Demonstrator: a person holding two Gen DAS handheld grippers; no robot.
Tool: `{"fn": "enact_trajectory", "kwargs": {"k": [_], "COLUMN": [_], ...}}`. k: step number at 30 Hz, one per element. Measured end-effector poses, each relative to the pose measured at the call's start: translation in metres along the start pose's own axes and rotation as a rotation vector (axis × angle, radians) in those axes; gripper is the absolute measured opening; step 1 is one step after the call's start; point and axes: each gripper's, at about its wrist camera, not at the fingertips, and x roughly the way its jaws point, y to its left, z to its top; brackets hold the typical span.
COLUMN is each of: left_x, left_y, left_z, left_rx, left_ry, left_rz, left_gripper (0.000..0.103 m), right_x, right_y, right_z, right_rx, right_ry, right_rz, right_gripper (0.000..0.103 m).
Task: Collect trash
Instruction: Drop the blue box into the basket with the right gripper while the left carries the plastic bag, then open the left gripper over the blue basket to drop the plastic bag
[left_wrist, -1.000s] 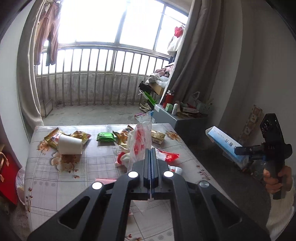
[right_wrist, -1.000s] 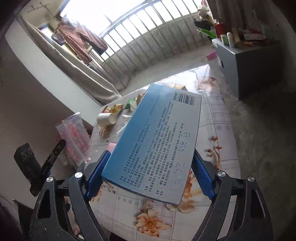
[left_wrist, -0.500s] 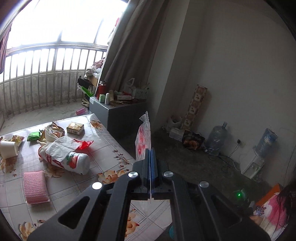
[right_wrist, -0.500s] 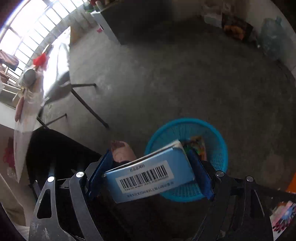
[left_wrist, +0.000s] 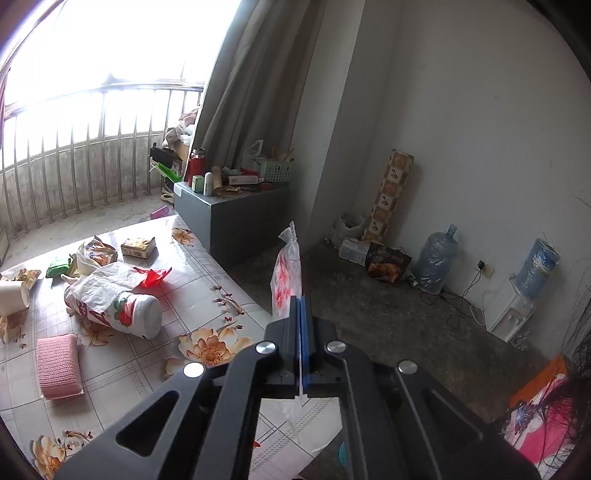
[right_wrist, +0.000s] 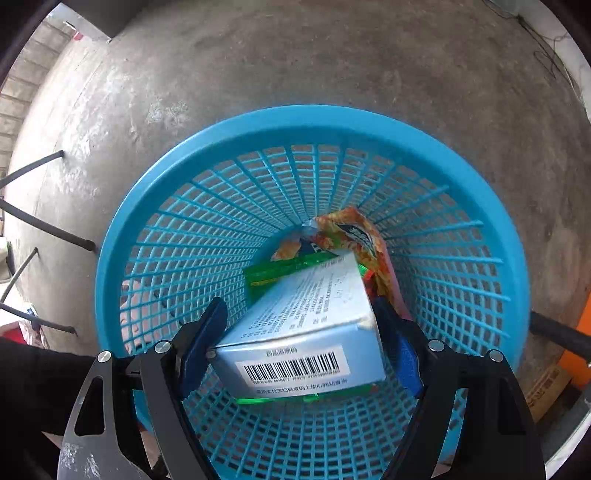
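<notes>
Two grippers, both loaded; right gripper clamps the pale-blue cardboard box above the blue plastic mesh basket, long axis pointing down inside; left gripper pinches a clear red-printed plastic bag beyond the table's edge.

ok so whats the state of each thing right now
left gripper: shut on the plastic bag
right gripper: holding the blue box inside the basket
basket: on the floor, wrappers inside
paper cup: tipped over
canister: lying on its side
</notes>
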Motion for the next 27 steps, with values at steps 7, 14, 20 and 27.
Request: {"fn": "enact_trajectory", "kwargs": {"k": [7,14,20,27], "left_x": [0.025,0.058,0.108,0.226], "left_y": [-0.013,-0.062,-0.143,-0.204], "left_z": [-0.006,-0.016,-0.054,-0.175], "left_rx": [0.016,0.080,0.185,0.203], "left_ry": [0.068,0.170,0.364,0.809], "left_rz": [-0.024,-0.206,-0.402,-0.525], "left_gripper": [0.000,0.000,0.000,0.000], "right_x": [0.013,-0.044,-0.125,-0.152], "right_y": [0.018,-0.023,-0.065,-0.129], "right_z": [0.013,-0.011,-0.053,-0.084], "right_rx": [-0.021,0.098,0.124,0.326], "right_ry": [0.018,-0.089,-0.303,-0.344], "right_rz": [-0.060,0.020,-0.059,0.035], "right_gripper": [0.089,0.089,0.089,0.089]}}
